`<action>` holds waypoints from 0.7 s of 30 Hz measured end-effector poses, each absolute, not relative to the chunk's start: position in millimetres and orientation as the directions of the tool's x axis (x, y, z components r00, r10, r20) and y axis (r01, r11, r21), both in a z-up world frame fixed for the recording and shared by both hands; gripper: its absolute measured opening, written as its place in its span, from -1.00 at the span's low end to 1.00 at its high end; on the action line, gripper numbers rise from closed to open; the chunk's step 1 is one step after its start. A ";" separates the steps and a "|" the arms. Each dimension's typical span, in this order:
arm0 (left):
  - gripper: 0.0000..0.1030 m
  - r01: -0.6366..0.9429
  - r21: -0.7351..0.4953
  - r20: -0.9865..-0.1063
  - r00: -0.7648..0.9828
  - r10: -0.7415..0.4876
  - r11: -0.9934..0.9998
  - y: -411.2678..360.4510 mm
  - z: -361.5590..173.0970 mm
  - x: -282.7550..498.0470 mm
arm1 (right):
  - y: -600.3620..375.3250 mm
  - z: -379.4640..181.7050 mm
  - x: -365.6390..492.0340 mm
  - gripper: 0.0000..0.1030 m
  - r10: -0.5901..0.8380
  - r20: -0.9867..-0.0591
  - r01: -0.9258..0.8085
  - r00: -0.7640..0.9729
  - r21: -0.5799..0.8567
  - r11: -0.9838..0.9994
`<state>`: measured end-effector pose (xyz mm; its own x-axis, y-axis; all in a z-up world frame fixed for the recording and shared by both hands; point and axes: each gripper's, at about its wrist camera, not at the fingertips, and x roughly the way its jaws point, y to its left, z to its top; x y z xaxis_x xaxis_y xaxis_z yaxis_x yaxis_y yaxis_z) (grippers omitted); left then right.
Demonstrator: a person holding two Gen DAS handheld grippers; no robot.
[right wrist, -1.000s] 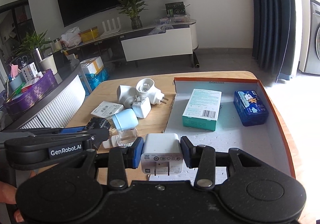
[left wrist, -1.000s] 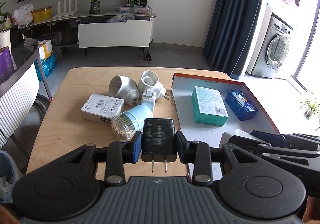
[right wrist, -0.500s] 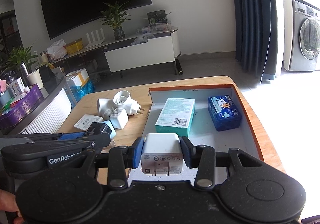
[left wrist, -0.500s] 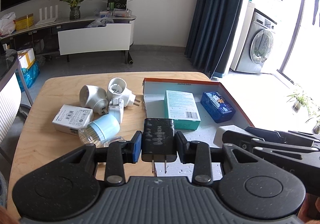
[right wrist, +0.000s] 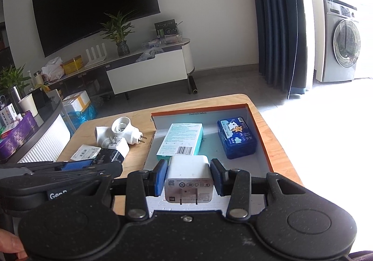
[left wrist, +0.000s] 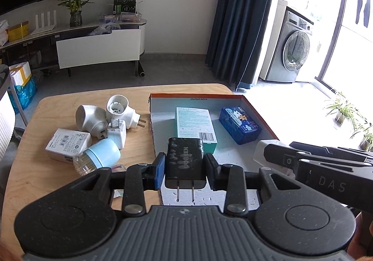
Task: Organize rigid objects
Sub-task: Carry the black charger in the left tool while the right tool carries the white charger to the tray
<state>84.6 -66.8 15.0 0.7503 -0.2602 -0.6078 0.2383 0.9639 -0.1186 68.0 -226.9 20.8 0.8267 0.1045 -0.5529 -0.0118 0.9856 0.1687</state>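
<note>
Your left gripper is pinching the black UGREEN charger, prongs toward you, over the near left of the orange-rimmed box. Your right gripper clamps the white charger just right of it, near the teal carton and blue tin.

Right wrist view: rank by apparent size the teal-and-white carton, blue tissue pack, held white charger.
1. White charger in the right gripper; looks largest only because it is nearest the camera.
2. Teal-and-white carton.
3. Blue tissue pack, nearly the same as the carton; unsure.
</note>
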 end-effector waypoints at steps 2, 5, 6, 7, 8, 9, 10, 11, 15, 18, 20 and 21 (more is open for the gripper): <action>-0.30 0.238 -0.119 -0.610 0.748 -0.260 0.964 -68.1 14.5 85.6 | -229.1 20.5 67.8 -0.02 0.101 -0.553 -0.008 0.827 0.169 0.986; -0.30 0.239 -0.120 -0.613 0.746 -0.261 0.964 -70.3 14.3 87.3 | -230.9 20.6 68.6 -0.02 0.098 -0.552 -0.003 0.828 0.170 0.985; -0.30 0.240 -0.119 -0.613 0.746 -0.262 0.963 -70.9 14.3 87.8 | -231.3 20.7 69.1 -0.02 0.097 -0.552 -0.002 0.828 0.170 0.986; -0.30 0.243 -0.118 -0.613 0.745 -0.263 0.963 -71.8 14.2 87.5 | -231.9 20.9 69.6 -0.02 0.096 -0.552 -0.001 0.828 0.170 0.985; -0.30 0.244 -0.118 -0.612 0.746 -0.264 0.962 -72.2 14.2 87.6 | -232.8 21.2 70.1 -0.02 0.095 -0.551 0.001 0.829 0.171 0.985; -0.30 0.246 -0.119 -0.612 0.745 -0.266 0.962 -72.6 13.9 87.5 | -233.3 21.3 70.3 -0.02 0.093 -0.550 0.002 0.830 0.170 0.985; -0.30 0.246 -0.119 -0.612 0.745 -0.266 0.962 -73.2 13.9 87.4 | -233.8 21.3 70.7 -0.02 0.092 -0.550 0.003 0.830 0.169 0.986; -0.30 0.246 -0.119 -0.613 0.743 -0.267 0.962 -73.8 13.3 87.6 | -234.6 21.3 71.1 -0.02 0.091 -0.550 0.004 0.830 0.169 0.986; -0.30 0.255 -0.121 -0.618 0.737 -0.274 0.959 -77.4 11.7 88.0 | -236.8 20.5 73.0 -0.02 0.085 -0.550 0.010 0.831 0.167 0.986; -0.30 0.259 -0.122 -0.620 0.734 -0.277 0.958 -79.7 11.1 89.0 | -238.3 20.1 74.0 -0.02 0.080 -0.549 0.015 0.832 0.167 0.986; -0.30 0.263 -0.122 -0.622 0.732 -0.280 0.957 -81.5 10.7 89.8 | -239.5 20.2 75.6 -0.02 0.079 -0.548 0.017 0.833 0.168 0.986; -0.30 0.264 -0.122 -0.622 0.731 -0.281 0.957 -82.2 10.8 90.5 | -240.1 20.2 76.3 -0.02 0.080 -0.547 0.016 0.833 0.168 0.986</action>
